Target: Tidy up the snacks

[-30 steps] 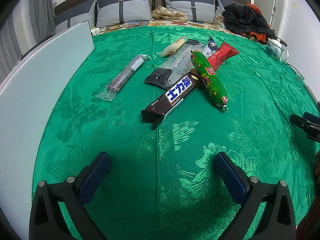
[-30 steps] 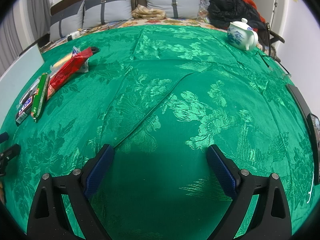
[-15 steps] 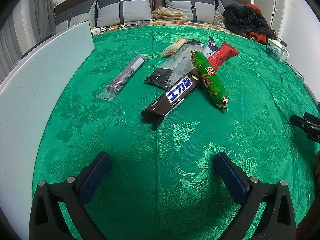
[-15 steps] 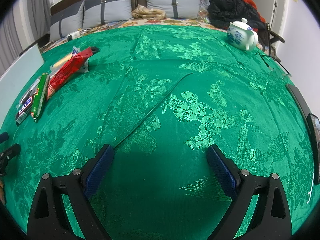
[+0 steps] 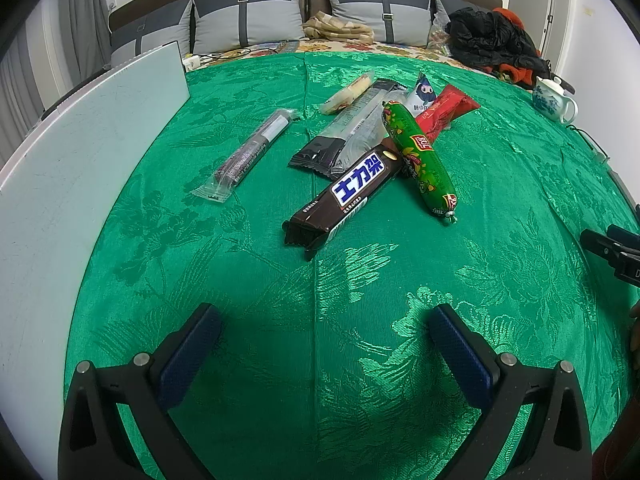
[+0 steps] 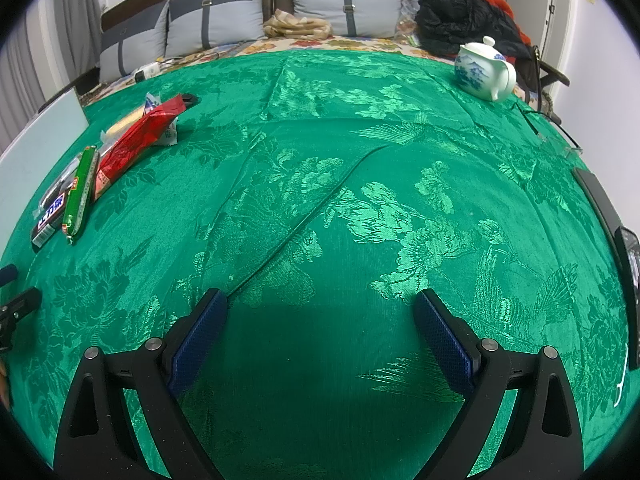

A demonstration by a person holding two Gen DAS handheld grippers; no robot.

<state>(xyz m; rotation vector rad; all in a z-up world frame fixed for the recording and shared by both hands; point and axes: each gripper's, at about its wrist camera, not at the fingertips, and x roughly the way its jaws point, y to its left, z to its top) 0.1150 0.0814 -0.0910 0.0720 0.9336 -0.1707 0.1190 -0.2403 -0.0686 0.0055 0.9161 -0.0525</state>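
Plainly, left jaws: the left gripper (image 5: 320, 344), black-framed with blue padded fingers (image 5: 188, 356), stands wide apart with nothing between its jaws, only cloth; it points at the snack pile, which suggests it is lined up for a first pick.
Right jaws: the right gripper (image 6: 320, 332), of the same build, is likewise spread wide and empty over bare cloth, well apart from the snacks (it looks to be waiting its turn).
Nearest snack: the dark brown chocolate bar with a blue-and-white label (image 5: 344, 200) lies closest ahead of the left gripper, its near end free on the cloth and its far end tucked under a neighbour.
On top: the green plastic-skinned sausage stick (image 5: 418, 158) rests across the bar's far end, so lifting the bar first would likely roll it.
Behind: a red foil packet (image 5: 446, 110), a clear-and-black flat wrapper (image 5: 348, 132) and a pale yellow wrapped stick (image 5: 348, 94) overlap in a loose heap, unsorted.
Apart: a slim clear packet with dark contents (image 5: 248, 156) lies alone to the left.
Surface: the green floral brocade cloth (image 5: 360, 380) carries everything.
Left edge: a white flat board (image 5: 72, 184) adjoins the cloth, possibly the sorting place.
Far right: a white-and-blue porcelain teapot (image 6: 484, 70) stands clear of the work.
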